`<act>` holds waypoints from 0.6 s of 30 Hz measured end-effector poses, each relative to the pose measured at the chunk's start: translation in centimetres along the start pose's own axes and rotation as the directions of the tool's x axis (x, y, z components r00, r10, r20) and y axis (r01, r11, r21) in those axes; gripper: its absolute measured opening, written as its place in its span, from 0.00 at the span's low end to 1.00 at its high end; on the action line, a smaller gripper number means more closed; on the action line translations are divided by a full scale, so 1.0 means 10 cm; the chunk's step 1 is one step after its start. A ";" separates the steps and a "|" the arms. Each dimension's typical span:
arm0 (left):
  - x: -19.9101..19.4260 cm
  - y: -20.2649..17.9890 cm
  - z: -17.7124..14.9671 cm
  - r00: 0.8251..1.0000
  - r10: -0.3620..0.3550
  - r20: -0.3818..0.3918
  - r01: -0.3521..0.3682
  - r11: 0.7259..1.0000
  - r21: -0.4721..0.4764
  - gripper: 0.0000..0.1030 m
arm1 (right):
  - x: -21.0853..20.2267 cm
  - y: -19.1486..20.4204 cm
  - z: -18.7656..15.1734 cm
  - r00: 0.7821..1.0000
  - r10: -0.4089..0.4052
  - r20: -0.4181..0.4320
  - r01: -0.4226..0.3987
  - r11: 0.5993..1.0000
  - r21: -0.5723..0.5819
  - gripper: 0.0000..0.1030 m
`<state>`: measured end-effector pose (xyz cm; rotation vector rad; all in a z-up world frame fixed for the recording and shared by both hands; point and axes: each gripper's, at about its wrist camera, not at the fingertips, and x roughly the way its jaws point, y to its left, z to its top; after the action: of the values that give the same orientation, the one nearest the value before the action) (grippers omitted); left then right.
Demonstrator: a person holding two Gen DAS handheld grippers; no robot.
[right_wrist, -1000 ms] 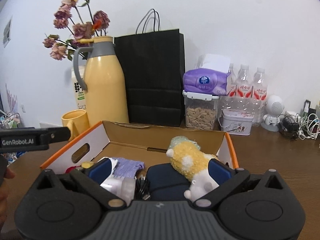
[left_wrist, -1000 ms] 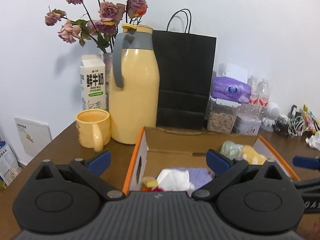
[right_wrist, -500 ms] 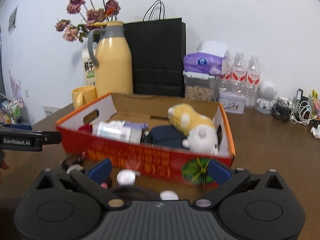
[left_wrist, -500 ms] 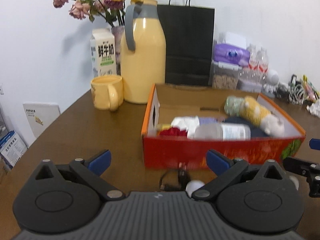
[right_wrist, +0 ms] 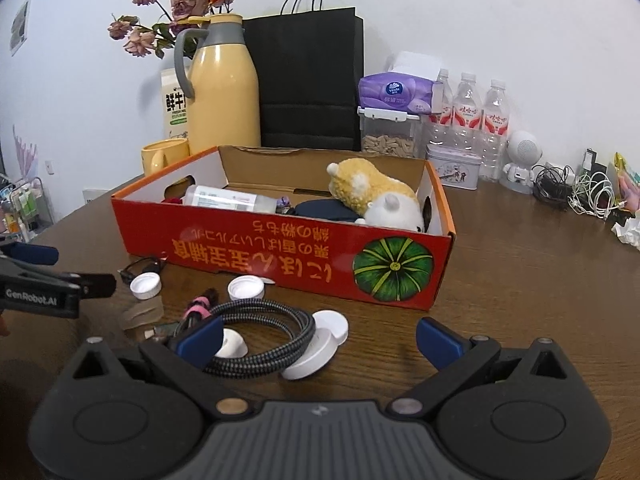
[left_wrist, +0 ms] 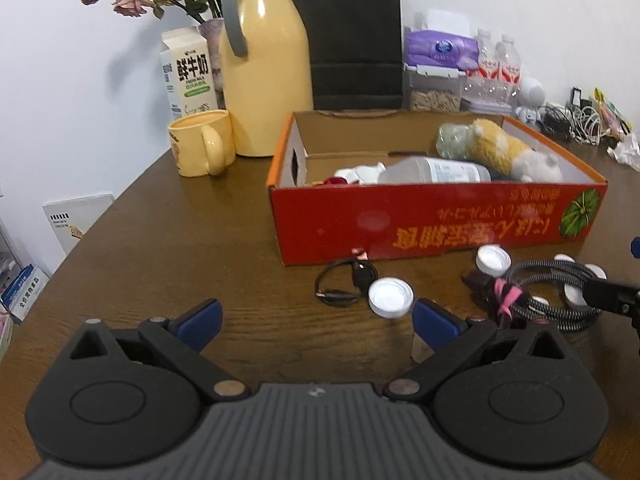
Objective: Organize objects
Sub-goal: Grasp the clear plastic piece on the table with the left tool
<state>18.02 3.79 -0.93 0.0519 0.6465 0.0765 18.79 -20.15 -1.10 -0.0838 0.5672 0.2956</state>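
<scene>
Partly done: a plush toy [right_wrist: 372,196] and bottle [right_wrist: 228,199] lie in the red box [right_wrist: 280,256], while caps [left_wrist: 390,297] and a coiled cable [right_wrist: 260,336] wait on the desk [right_wrist: 520,280], both grippers' fingers [left_wrist: 198,320] wide and empty.

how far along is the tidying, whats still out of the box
Done: the plush toy and clear bottle lie in the red box. In hand: nothing; both grippers are open. Left: the braided cable, small black cable and white caps on the table.
</scene>
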 end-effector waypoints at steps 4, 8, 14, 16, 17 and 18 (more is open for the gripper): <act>-0.01 -0.06 -0.04 0.999 -0.034 -0.011 0.034 0.999 0.013 1.00 | 0.00 0.02 -0.03 1.000 0.009 0.002 -0.009 1.000 -0.010 1.00; -0.03 -0.17 -0.09 0.996 -0.088 -0.013 0.088 0.994 0.056 1.00 | 0.02 0.00 -0.05 1.000 0.007 0.005 -0.007 1.000 0.001 1.00; 0.09 -0.33 -0.09 0.988 -0.139 -0.060 0.144 0.985 0.093 0.71 | 0.00 -0.05 -0.06 1.000 0.011 0.022 -0.011 1.000 0.025 1.00; 0.11 -0.33 -0.08 0.986 -0.153 -0.062 0.158 0.984 0.082 0.66 | -0.01 -0.07 -0.06 0.999 0.014 0.028 -0.015 0.999 0.035 1.00; 0.12 -0.33 -0.09 0.985 -0.163 -0.061 0.167 0.983 0.077 0.60 | -0.02 -0.08 -0.07 0.999 0.016 0.031 -0.017 0.999 0.038 1.00; 0.12 -0.33 -0.08 0.982 -0.176 -0.061 0.180 0.981 0.070 0.53 | -0.02 -0.08 -0.07 0.999 0.016 0.033 -0.017 0.999 0.041 1.00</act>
<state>18.66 0.67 -2.55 0.0644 0.7064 -0.1197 18.53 -21.08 -1.60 -0.0343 0.5421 0.3009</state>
